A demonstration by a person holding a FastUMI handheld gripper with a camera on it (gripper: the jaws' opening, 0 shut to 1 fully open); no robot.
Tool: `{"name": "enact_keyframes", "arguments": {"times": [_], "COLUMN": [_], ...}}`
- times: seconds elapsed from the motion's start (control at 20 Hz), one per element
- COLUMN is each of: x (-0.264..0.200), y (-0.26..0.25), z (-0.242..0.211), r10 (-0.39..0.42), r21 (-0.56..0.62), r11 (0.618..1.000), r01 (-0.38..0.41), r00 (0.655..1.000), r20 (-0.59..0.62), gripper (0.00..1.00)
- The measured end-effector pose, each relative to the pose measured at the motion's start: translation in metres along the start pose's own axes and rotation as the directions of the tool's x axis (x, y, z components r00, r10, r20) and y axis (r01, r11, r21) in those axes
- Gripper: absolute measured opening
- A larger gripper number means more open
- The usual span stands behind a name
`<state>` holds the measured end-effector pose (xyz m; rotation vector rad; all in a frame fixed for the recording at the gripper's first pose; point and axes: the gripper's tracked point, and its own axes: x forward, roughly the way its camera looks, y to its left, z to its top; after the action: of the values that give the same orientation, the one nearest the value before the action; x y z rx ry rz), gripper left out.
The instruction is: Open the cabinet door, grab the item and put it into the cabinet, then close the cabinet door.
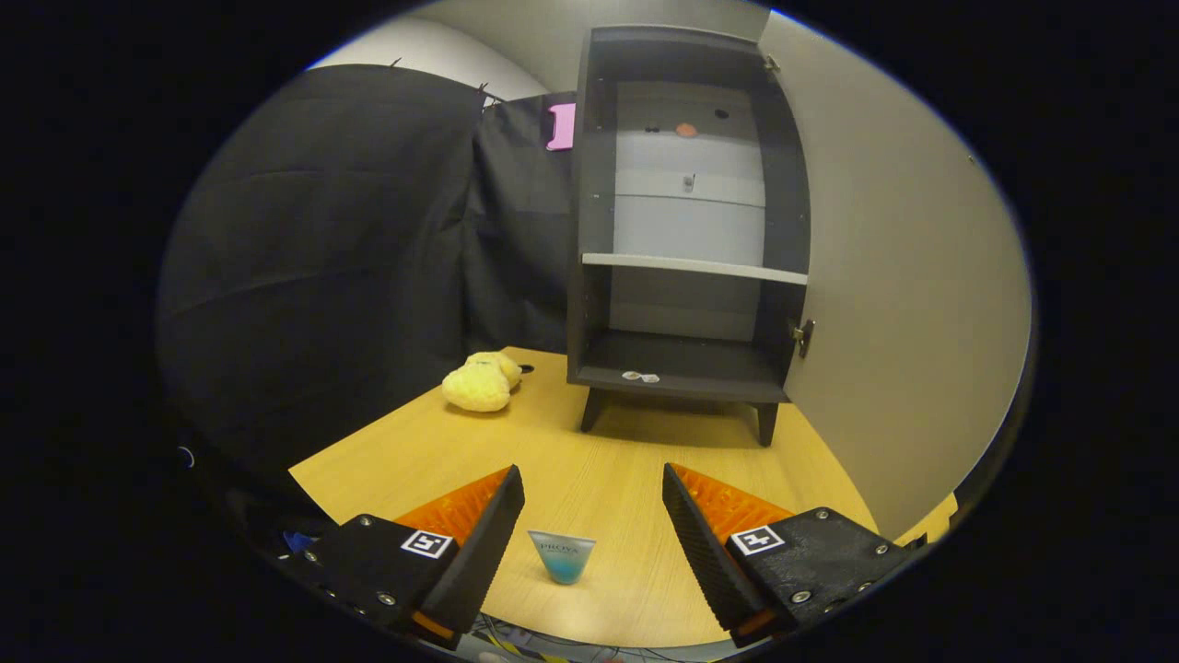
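Observation:
A dark cabinet [686, 230] on short legs stands at the far end of the wooden table [589, 460], its pale door [903, 295] swung wide open to the right. Inside, one light shelf [693, 267] divides it, and the lower compartment holds nothing but two small flecks at its front lip. A yellow plush toy [481, 381] lies on the table left of the cabinet, well beyond the fingers. My gripper [592, 502] is open, low over the near end of the table, with nothing held. A small blue-tinted cup [562, 556] sits on the table between the fingers, touching neither.
Black cloth [350, 239] walls the booth to the left and behind the toy. A pink object [561, 126] hangs on the cloth beside the cabinet's top. Bare tabletop lies between the fingers and the cabinet. The open door blocks the right side.

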<state>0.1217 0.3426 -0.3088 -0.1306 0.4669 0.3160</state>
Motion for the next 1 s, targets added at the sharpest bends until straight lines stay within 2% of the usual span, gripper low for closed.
{"name": "enact_keyframes", "arguments": {"times": [0.35,0.7,0.95,1.0], "x": [0.029,0.047,0.052,0.053], "y": [0.025,0.027,0.022,0.021], "z": [-0.056,-0.107,-0.135,-0.138], "r10": [0.07,0.081,0.084,0.084], "r21": [0.031,0.031,0.057,0.062], "r11": [0.997,0.997,0.996,0.996], "r01": [-0.066,-0.075,-0.069,-0.067], "r00": [0.986,0.961,0.942,0.939], "r20": [-0.149,-0.265,-0.326,-0.333], "gripper": [0.94,0.92,0.76,0.67]}}
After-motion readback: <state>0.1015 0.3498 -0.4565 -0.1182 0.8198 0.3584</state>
